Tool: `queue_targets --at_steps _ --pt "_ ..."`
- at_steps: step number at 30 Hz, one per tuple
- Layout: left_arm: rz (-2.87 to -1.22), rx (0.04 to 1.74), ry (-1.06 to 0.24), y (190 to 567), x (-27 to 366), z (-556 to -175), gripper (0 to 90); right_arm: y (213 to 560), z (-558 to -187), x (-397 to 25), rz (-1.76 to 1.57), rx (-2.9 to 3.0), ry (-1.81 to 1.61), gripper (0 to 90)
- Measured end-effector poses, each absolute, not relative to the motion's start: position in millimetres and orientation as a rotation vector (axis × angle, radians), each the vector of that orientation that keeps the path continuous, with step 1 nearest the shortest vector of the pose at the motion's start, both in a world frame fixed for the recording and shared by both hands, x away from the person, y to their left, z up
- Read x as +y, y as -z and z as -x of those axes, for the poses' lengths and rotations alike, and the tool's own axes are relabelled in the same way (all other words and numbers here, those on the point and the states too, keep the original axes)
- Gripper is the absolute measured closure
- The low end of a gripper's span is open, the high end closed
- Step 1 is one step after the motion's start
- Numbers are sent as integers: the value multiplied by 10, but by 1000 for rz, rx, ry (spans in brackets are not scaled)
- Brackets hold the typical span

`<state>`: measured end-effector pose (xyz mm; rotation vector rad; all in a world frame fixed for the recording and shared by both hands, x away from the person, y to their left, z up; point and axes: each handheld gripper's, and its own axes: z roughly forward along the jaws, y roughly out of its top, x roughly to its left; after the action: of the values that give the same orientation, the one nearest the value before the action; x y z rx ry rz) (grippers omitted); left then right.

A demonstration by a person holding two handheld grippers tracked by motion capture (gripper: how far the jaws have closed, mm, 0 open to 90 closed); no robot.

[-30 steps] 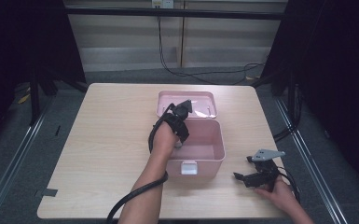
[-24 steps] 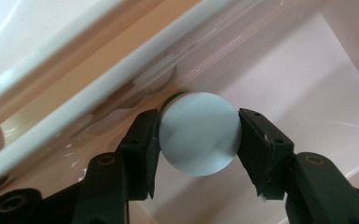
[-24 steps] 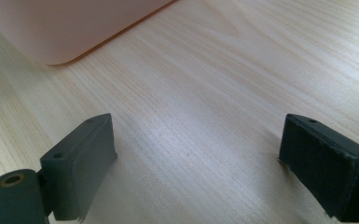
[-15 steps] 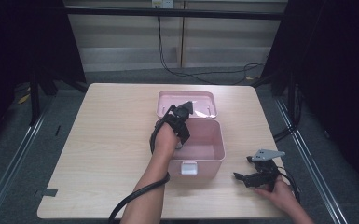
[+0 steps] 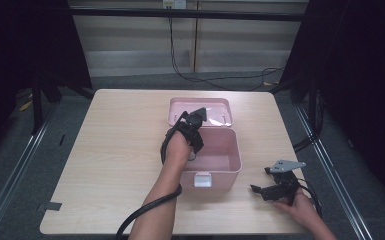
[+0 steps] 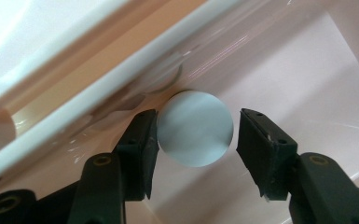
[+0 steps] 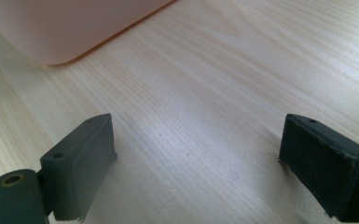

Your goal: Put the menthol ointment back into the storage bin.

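Note:
An open pink box stands mid-table, its lid lying flat behind it. My left gripper reaches into the box at its back left corner. In the left gripper view a pale round ball-like thing rests against the box's inner wall, between the jaws of my left gripper. The left jaw touches it and a thin gap shows at the right jaw, so the gripper is open. My right gripper rests open and empty on the table right of the box, its jaws wide apart over bare wood.
The box's white front latch faces the near edge. A corner of the pink box lies ahead of the right gripper. A black cable trails from the left arm. Light wooden tabletop spreads to the left.
The left hand has shifted slightly toward the box's back left corner. The right gripper has stayed where it was.

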<state>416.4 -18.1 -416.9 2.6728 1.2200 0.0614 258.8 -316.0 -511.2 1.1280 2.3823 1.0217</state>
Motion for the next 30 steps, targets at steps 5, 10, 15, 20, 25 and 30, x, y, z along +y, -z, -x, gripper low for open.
queue_targets --at_steps 5,10,15,20,25,30 --pt "-2676 1239 -59 4165 -174 -4165 462 5112 -2588 -3160 -1128 2382 -1022 97" --pt "-2674 1249 -55 4170 -153 -4172 454 5112 -2587 -3159 -1131 2382 -1022 97" --pt "-2673 1274 -66 4162 -142 -4168 429 5112 -2588 -3160 -1129 2383 -1022 97" --pt "-2666 1273 -50 4151 -129 -4162 409 5112 -2587 -3159 -1131 2382 -1022 97" --pt "-2660 1274 -48 4097 -106 -4152 384 5112 -2587 -3160 -1130 2383 -1022 97" --pt "-2656 1274 -40 4031 -87 -4137 361 5112 -2588 -3160 -1128 2383 -1022 97"
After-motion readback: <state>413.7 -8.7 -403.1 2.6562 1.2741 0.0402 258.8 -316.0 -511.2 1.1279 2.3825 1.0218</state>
